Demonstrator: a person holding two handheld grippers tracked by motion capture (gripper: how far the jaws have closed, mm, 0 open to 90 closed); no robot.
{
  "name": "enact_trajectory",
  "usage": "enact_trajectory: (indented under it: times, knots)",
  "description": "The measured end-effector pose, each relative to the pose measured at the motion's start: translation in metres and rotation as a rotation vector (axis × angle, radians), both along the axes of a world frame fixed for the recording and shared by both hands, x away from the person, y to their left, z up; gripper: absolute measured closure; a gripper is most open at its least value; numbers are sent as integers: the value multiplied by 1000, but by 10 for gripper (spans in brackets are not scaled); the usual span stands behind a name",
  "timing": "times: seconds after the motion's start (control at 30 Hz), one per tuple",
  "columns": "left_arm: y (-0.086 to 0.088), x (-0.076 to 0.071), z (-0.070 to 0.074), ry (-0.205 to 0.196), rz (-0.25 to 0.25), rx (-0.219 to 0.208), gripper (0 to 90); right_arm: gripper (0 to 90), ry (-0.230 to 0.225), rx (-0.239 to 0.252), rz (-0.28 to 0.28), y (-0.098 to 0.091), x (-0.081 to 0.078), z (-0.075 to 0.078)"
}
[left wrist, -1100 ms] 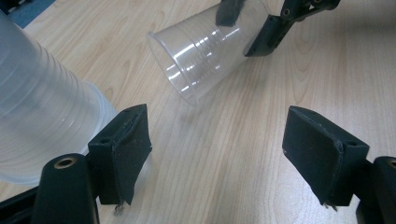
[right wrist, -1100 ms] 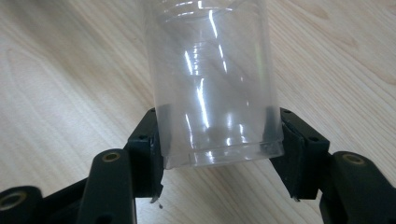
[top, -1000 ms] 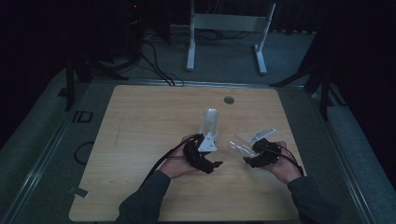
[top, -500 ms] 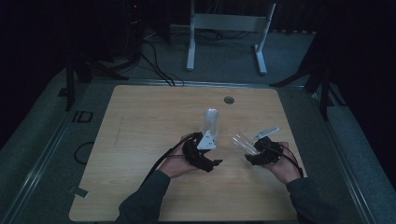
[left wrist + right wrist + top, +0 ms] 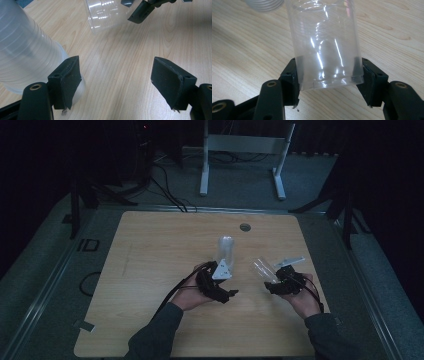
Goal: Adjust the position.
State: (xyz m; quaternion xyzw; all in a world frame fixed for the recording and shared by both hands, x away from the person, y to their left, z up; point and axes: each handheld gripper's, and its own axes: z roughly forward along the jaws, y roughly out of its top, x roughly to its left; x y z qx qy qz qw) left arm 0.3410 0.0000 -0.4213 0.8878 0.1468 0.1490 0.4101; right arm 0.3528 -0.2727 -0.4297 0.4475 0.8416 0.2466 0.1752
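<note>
Right gripper clamps a clear plastic cup; left gripper stands open beside the cup stack.

The right gripper (image 5: 328, 82) has its jaws pressed on both sides of the clear plastic cup (image 5: 324, 45), near the rim. The left gripper (image 5: 116, 82), jaws just closing a little with bare wooden table (image 5: 120, 75) between them, has the stack of cups (image 5: 22, 55) just outside one jaw. The high view shows that stack (image 5: 226, 251) lying on the table ahead of the left gripper, with the held cup (image 5: 261, 268) tilted to its right.

A light wooden grain is shown by the table (image 5: 150, 270). The single cup (image 5: 324, 45) is clear plastic, ringed with fine ridges; the stack of cups (image 5: 22, 52) is cloudier. Black pads are seen on both grippers. The sleeves (image 5: 160, 335) are dark grey.
</note>
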Motion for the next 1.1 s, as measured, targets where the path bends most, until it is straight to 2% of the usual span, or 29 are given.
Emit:
enact_trajectory:
  times: [0.5,0.7,1.1]
  knots:
    - [-1,0,-2,3,12,-3,235,418,-27,43,-103,-9,0,1]
    - [-1,1,-1,16,14,-9,235,418,-36,66,-135,-11,-1,1]
    - [-2,2,-2,10,28,-8,236,418,-78,92,-204,-13,-4,0]
